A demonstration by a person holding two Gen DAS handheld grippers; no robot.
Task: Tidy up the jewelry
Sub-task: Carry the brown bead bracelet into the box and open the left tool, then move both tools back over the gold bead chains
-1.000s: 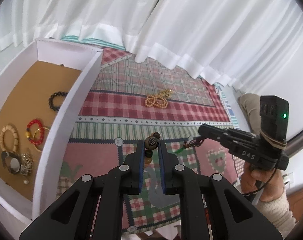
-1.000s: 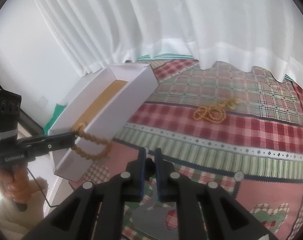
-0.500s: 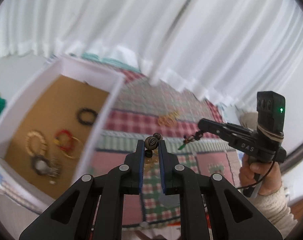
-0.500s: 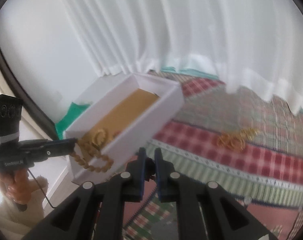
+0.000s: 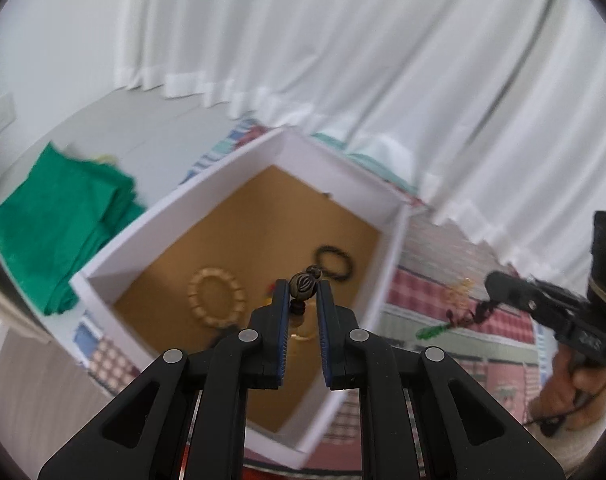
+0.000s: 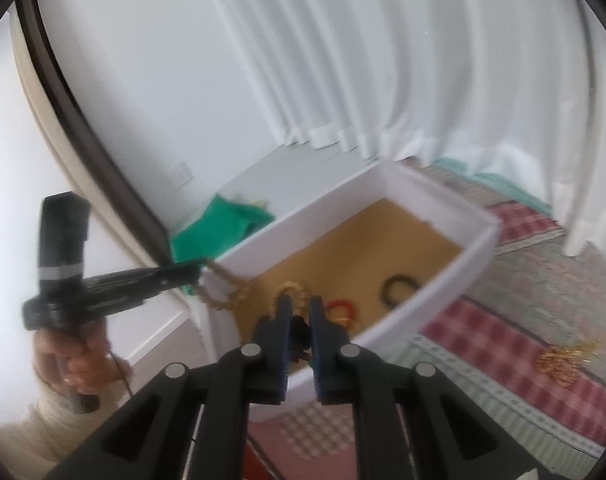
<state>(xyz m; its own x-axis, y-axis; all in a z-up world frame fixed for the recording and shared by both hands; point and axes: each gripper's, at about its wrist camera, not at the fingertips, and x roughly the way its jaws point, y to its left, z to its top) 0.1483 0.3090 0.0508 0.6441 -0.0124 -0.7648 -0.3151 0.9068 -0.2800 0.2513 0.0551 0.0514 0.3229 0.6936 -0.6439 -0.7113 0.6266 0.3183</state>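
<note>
Box [image 5: 239, 184] now under bead-clamping left gripper [image 5: 303, 292]

Matt black plastic on left gripper [image 5: 303, 286] and right gripper [image 6: 299, 312], blue rubbery-looking pads [image 5: 283, 320] inside, dull silver metal rivets [image 5: 249, 335] on the linkages. Carved dark bead [image 5: 302, 285], wood-like, slight sheen. White box [image 5: 231, 178] smooth matt card, floor lined with flat tan paper or cork-like sheet. Pale beaded bracelet [image 5: 217, 298] wood-like, matt; black bracelet [image 5: 335, 262] dull. Gold chain [image 6: 563, 360] shiny metal. Checked mat [image 6: 503, 344] woven cloth, quilted. Green cloth [image 5: 59, 224] soft, matt, folded. White curtain [image 5: 343, 60] thin pleated fabric.
</note>
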